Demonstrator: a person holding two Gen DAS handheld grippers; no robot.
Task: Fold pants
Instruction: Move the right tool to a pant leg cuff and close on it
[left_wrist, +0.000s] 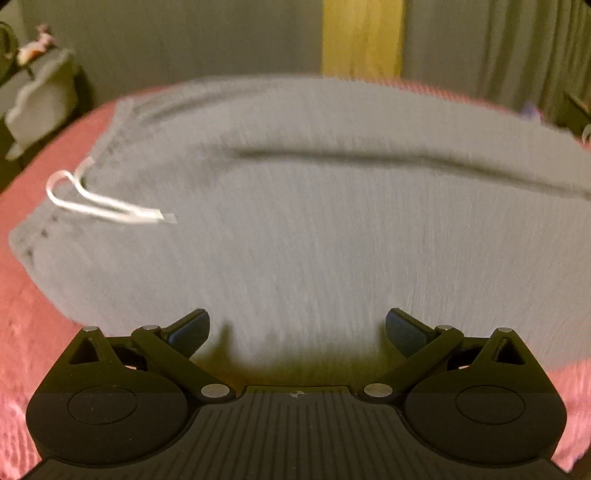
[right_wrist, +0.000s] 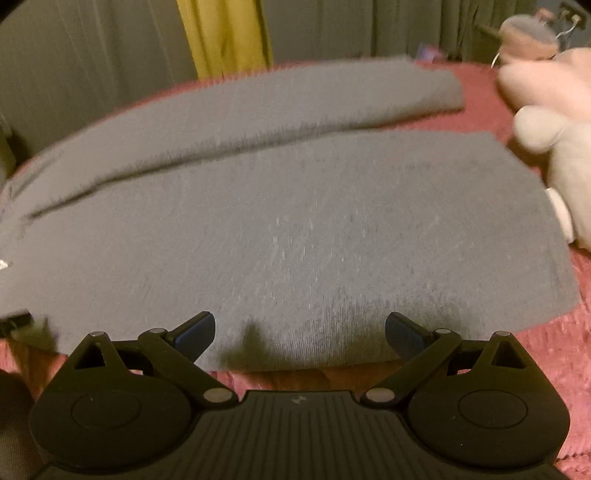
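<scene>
Grey pants (left_wrist: 314, 229) lie spread flat on a pink blanket (left_wrist: 33, 332), both views blurred. Left wrist view: waistband at the left, with a white drawstring (left_wrist: 103, 203) looped over the cloth; a dark crease marks the split between the two legs, which run to the right. Right wrist view: the two legs lie side by side, the far one narrower, their cuffs at the right near a pale plush toy (right_wrist: 554, 147). The fabric looks finely ribbed and smooth. Left tool (left_wrist: 297, 328): jaws wide apart, empty, at the near edge of the pants. Right tool (right_wrist: 300, 330): jaws wide apart, empty, likewise at the near edge.
</scene>
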